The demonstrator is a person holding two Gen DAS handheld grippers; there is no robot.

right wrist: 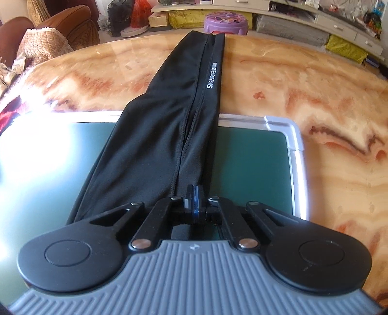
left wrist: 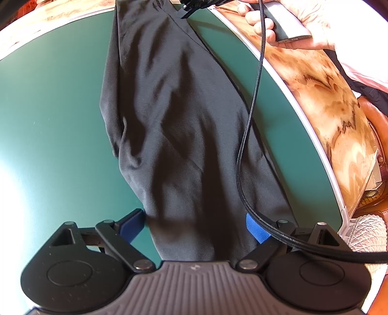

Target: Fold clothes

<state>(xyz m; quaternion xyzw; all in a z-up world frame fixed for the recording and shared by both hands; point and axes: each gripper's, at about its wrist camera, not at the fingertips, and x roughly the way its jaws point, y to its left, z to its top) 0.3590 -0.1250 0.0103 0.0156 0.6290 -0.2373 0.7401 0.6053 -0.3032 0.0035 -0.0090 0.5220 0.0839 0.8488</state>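
Observation:
Black trousers (left wrist: 184, 121) lie lengthwise and folded over on a green mat (left wrist: 48, 121). In the left wrist view my left gripper (left wrist: 194, 226) stands wide open astride the near end of the cloth, one blue pad on each side and neither pressing it. In the right wrist view the trousers (right wrist: 165, 135) stretch away across the mat (right wrist: 254, 164) onto the marble table, white lettering (right wrist: 211, 75) along one leg. My right gripper (right wrist: 195, 193) is shut at the cloth's right edge, pinching the fabric. Its tip (left wrist: 185, 14) also shows at the top of the left view.
The mat has a white frame (right wrist: 294, 135) and rests on a marble-patterned table (right wrist: 303, 84). A person's hand (left wrist: 291, 26) holds the right gripper's handle. A black cable (left wrist: 252, 109) hangs across the trousers. A purple stool (right wrist: 225, 23) and brown armchair (right wrist: 70, 26) stand beyond the table.

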